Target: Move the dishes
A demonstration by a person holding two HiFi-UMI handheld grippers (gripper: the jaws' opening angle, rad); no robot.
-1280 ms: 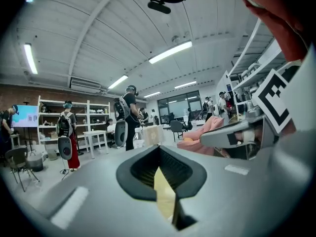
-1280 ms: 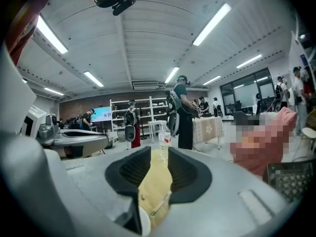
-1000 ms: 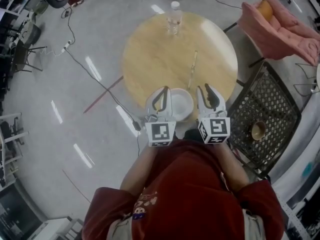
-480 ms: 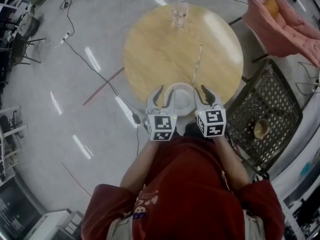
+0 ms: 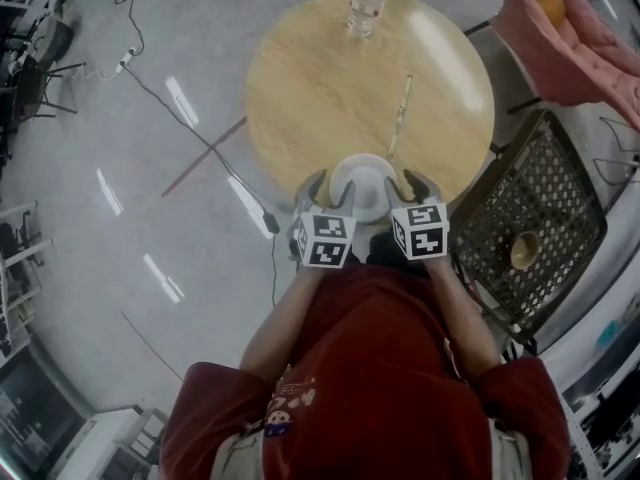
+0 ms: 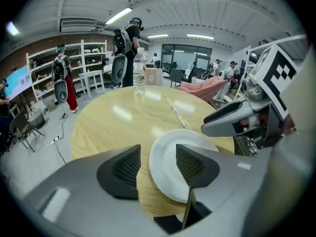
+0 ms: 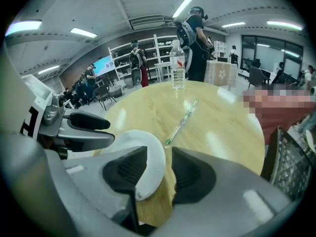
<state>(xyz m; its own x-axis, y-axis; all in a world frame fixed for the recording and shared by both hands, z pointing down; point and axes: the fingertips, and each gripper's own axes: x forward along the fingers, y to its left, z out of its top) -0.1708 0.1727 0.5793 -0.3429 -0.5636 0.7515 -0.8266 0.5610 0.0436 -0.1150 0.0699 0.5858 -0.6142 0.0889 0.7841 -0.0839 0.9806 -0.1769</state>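
Paper plate (image 5: 362, 180) at near edge of table (image 5: 300, 88), flanked by both grippers. Left gripper (image 5: 329, 190), right gripper (image 5: 416, 188): jaws just opening, now wide, straddling plate rim, pads not pressing. Plate likely light, thin, bendy. Pinch opposite rims gently.

Left gripper (image 5: 330, 189) and right gripper (image 5: 410, 188) have sunk with the paper plate (image 5: 366, 178) to the round table's (image 5: 320, 78) near edge. Both pairs of jaws have just been opening off its rim.

The plate (image 5: 365, 176) has its near rim hidden behind the left claw (image 5: 330, 186) and right claw (image 5: 415, 186), while the pink cloth (image 5: 585, 43) runs off the right edge.
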